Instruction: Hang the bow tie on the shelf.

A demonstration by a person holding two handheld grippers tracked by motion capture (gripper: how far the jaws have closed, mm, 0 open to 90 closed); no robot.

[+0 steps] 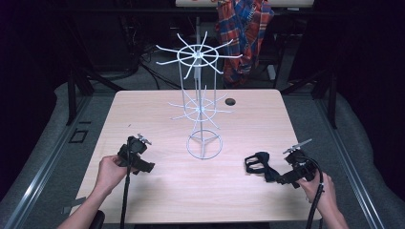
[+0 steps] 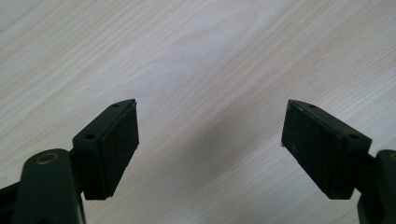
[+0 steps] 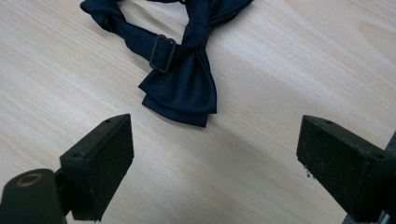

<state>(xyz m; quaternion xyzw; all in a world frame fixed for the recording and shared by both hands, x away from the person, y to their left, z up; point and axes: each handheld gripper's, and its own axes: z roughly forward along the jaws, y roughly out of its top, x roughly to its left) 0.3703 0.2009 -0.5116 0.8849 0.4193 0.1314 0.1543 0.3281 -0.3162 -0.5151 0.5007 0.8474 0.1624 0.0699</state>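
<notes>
Left gripper (image 1: pixel 143 164): black body, black cable trailing from it, small grey plate on top. Its jaws are black wedge-shaped blocks, each faced with a flat, matt, finely textured pad (image 2: pixel 119 140) and carrying two small recessed holes, probably screw seats, on the outer face. A brass-coloured ring sits in the jaw arm. Right gripper (image 1: pixel 272 177): same black build, grey plate, black cable, brass-coloured ring; pads (image 3: pixel 109 161) flat and matt. Both forearms are bare, with no sleeve visible; the hands appear ungloved
</notes>
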